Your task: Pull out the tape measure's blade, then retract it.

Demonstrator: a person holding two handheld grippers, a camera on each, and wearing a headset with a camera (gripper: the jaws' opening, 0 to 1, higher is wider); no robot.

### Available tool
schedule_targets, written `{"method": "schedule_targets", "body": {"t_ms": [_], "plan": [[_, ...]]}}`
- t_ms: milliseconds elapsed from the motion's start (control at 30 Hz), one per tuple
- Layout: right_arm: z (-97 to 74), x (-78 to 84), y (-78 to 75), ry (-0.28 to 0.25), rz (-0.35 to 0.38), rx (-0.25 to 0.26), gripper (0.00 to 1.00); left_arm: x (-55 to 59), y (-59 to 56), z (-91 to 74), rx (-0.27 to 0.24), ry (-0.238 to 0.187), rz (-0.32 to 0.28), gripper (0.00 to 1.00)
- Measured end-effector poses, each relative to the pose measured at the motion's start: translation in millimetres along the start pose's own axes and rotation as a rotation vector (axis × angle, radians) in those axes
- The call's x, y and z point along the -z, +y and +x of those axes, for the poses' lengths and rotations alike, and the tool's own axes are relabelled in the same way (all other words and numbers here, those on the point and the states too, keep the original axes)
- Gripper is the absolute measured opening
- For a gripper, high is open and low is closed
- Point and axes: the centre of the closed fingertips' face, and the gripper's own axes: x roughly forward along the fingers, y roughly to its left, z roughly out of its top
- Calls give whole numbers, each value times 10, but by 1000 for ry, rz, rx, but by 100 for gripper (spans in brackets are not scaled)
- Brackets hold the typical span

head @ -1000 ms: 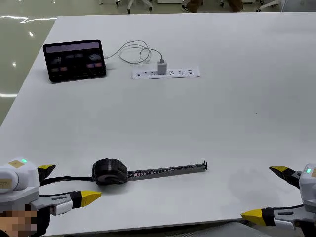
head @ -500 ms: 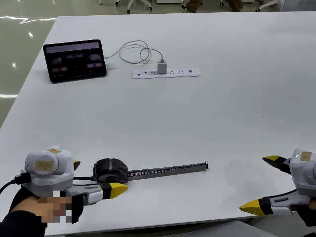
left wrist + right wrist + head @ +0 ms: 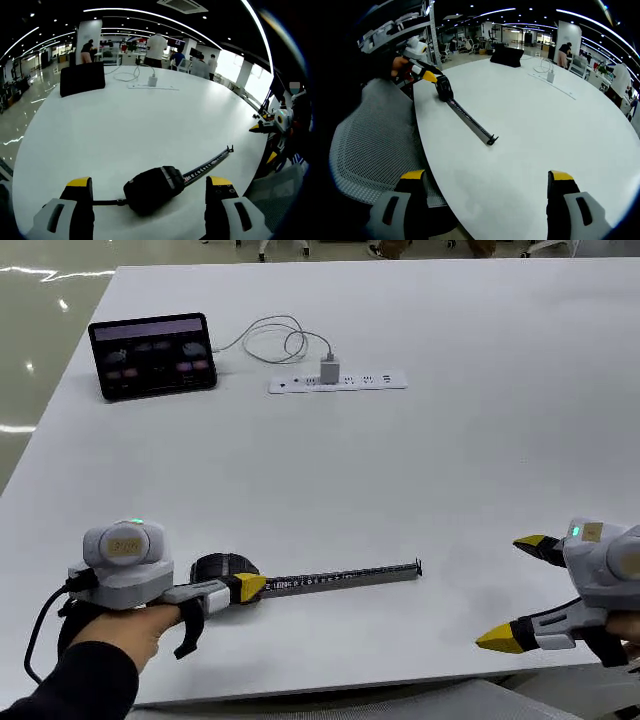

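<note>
Both gape wide: left tongs straddle the tape measure, right tongs hover above open table near its edge.

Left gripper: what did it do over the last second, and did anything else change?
The left gripper moved right and now has its open jaws either side of the tape measure's case, not closed on it. The right gripper, open, drifted slightly inward. The blade stayed pulled out on the table; case, tablet and power strip did not move.
</note>
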Motion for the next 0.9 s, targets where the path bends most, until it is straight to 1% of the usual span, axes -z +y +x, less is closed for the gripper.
{"method": "schedule_targets", "body": {"t_ms": [33,100,167,200,233,267,300,400,500,567,600,700,800,900], "plan": [[15,-19,-18,3,-11,-2,95,9,-36,22,5,1,-18,87],[46,-58,-47,9,-25,-7,93,25,-67,62,2,0,-61,87],[70,-95,-67,14,-44,-10,92,54,-96,90,-4,3,-57,86],[85,-134,-71,17,-57,-16,92,68,-96,99,-23,1,-35,83],[95,-157,-78,18,-64,-18,91,94,-95,122,-24,4,-35,80],[107,-180,-88,20,-71,-20,91,105,-89,145,-26,2,-43,80],[125,-216,-102,22,-85,-25,91,85,-95,153,-34,-11,-56,80],[176,-277,-158,31,-117,-30,91,76,-121,206,-35,-10,-38,78],[232,-336,-198,46,-140,-44,92,136,-143,268,-30,14,-47,76],[272,-377,-215,56,-160,-57,92,216,-177,297,-19,55,-80,76],[297,-407,-235,58,-169,-60,92,259,-181,310,-21,73,-119,75],[359,-470,-253,60,-175,-67,92,258,-172,316,-29,69,-114,71],[427,-471,-245,75,-184,-87,91,249,-154,326,-38,63,-118,70],[488,-409,-200,116,-224,-129,87,248,-159,346,-35,58,-130,69]]}}
